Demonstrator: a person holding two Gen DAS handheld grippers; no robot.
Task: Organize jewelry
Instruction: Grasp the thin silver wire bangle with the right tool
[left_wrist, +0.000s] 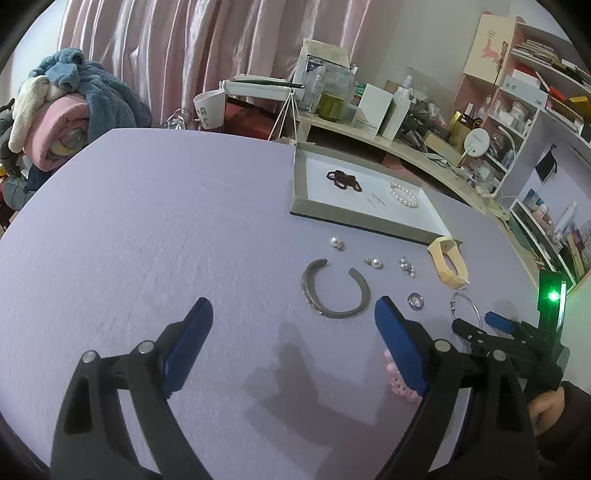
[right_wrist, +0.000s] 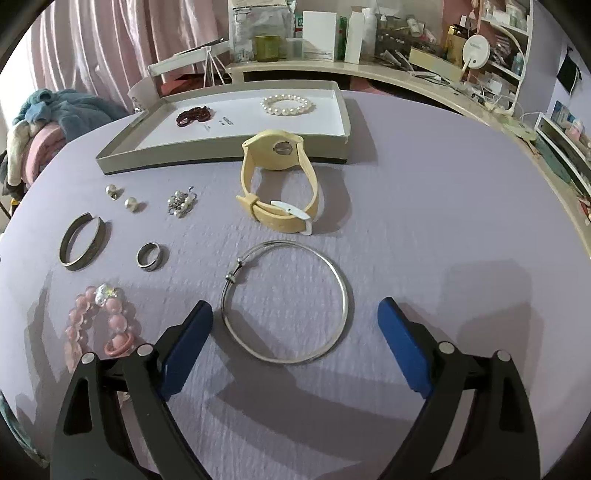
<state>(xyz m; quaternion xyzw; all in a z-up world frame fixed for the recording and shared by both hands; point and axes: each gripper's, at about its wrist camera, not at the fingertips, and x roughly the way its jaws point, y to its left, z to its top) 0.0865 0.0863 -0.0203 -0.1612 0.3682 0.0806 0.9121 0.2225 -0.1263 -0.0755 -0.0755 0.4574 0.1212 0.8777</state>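
Note:
On the lilac cloth, my right gripper stands open low over a thin silver bangle, one finger on each side and neither touching it. Beyond the bangle lies a yellow watch against the grey tray, which holds a pearl bracelet and a dark red bracelet. My left gripper is open and empty just short of a silver cuff. Its right finger partly hides a pink bead bracelet. A ring and two pearl earrings lie nearby.
A small beaded cluster sits by the earrings. My right gripper and a person's hand show at the right of the left wrist view. A cluttered curved shelf runs behind the tray. Folded blankets are piled at far left.

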